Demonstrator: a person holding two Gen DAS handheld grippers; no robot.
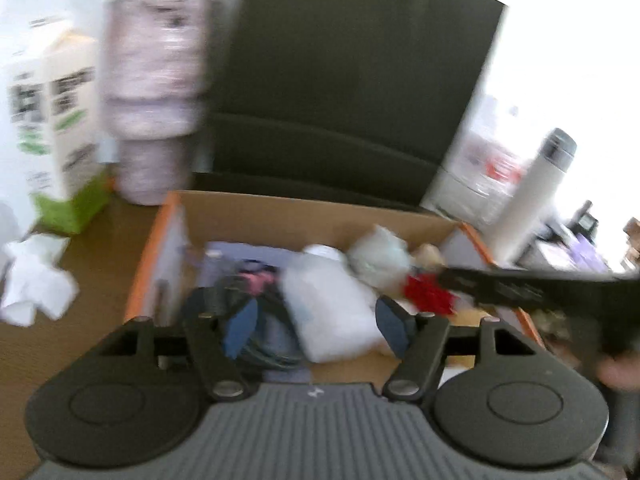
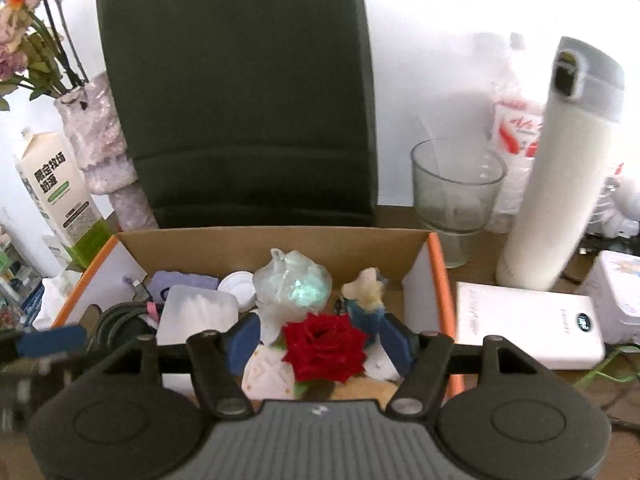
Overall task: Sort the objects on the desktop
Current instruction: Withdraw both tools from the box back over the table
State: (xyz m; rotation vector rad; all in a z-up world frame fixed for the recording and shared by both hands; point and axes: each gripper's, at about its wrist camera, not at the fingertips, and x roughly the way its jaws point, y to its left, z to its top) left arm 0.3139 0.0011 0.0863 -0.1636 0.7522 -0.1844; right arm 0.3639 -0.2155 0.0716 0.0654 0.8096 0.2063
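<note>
An orange-rimmed cardboard box (image 2: 436, 276) holds several sorted items: a red rose (image 2: 325, 345), a crumpled clear wrapper (image 2: 294, 286), a small figurine (image 2: 366, 292), a white plastic case (image 2: 196, 312) and dark cables (image 2: 120, 320). My right gripper (image 2: 320, 340) hangs open over the box with the rose between its blue pads, not gripped. My left gripper (image 1: 316, 324) is open over the same box (image 1: 138, 276), above a white bottle (image 1: 332, 308) and the cables (image 1: 260, 344). The left wrist view is blurred by motion. The right gripper's black arm (image 1: 540, 292) crosses that view.
A white power bank (image 2: 524, 328), a white thermos (image 2: 560, 168), a glass cup (image 2: 456, 196) and a water bottle (image 2: 516, 132) stand right of the box. A milk carton (image 2: 60, 196), flower vase (image 2: 104, 152) and crumpled tissue (image 1: 36, 280) are to the left. A dark chair back (image 2: 248, 92) is behind.
</note>
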